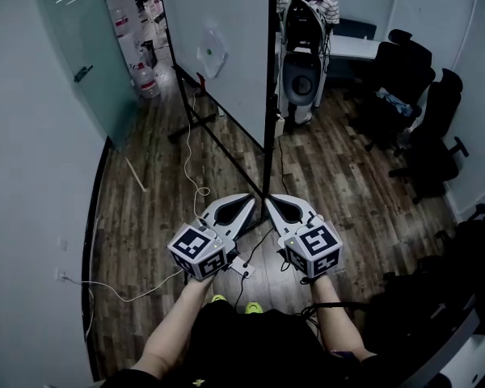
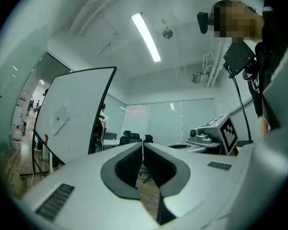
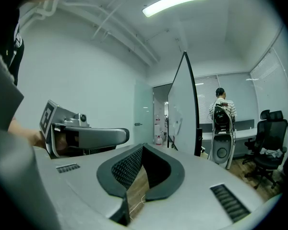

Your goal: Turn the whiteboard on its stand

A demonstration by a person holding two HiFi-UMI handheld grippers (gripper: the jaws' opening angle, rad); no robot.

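My left gripper and right gripper had fingers pressed together, empty. The whiteboard stood upright on its stand ahead of them, its near edge in line between both and the panel running away to their left. Neither hand looked nearer.

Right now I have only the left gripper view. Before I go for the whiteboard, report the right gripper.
Observer: The right gripper is shut, with nothing between its jaws.
Operator: Now give me the floor ahead.
Observer: In the head view, a white cable snakes over the wood floor beside the whiteboard, toward what looks like a power strip close in front of you.
Operator: Report the board's angle from the right side.
Observer: The right gripper view sees it almost edge-on, its black frame upright.
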